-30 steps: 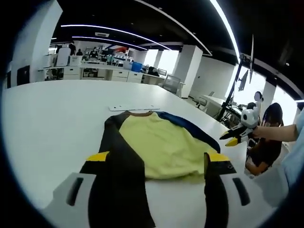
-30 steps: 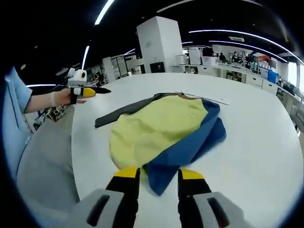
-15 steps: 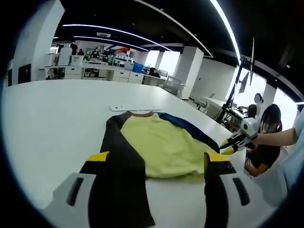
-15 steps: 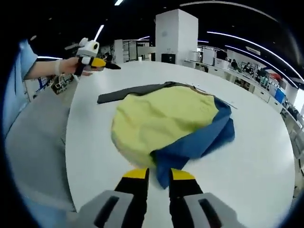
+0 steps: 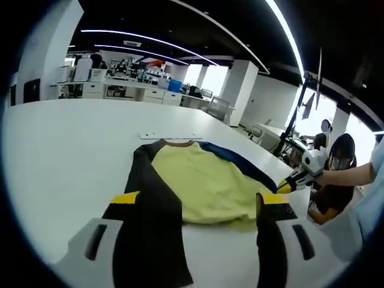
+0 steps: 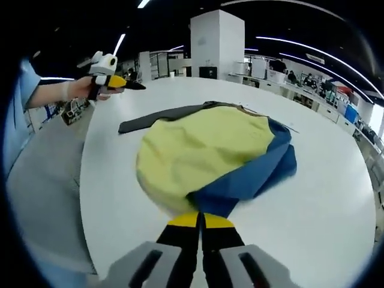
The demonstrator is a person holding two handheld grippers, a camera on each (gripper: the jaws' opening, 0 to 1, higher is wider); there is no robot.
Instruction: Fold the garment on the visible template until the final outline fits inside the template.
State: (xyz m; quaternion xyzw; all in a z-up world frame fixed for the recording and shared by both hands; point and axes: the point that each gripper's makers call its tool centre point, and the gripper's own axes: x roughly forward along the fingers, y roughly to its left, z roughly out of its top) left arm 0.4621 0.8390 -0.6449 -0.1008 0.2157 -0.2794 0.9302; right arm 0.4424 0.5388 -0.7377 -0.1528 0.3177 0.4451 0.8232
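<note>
R hand-held gripper (image 6: 200, 221) now clamped on garment (image 6: 204, 150) hem.

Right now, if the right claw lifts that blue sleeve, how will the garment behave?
Likely floppy: the garment lies flat with soft, rumpled edges on the table. Probably light, so the blue sleeve should peel up and drape from the right claw, which looks shut on its tip. The rest may drag along.

garment (image 6: 204, 153) yellow, blue, blk, white table (image 6: 324, 198)
</note>
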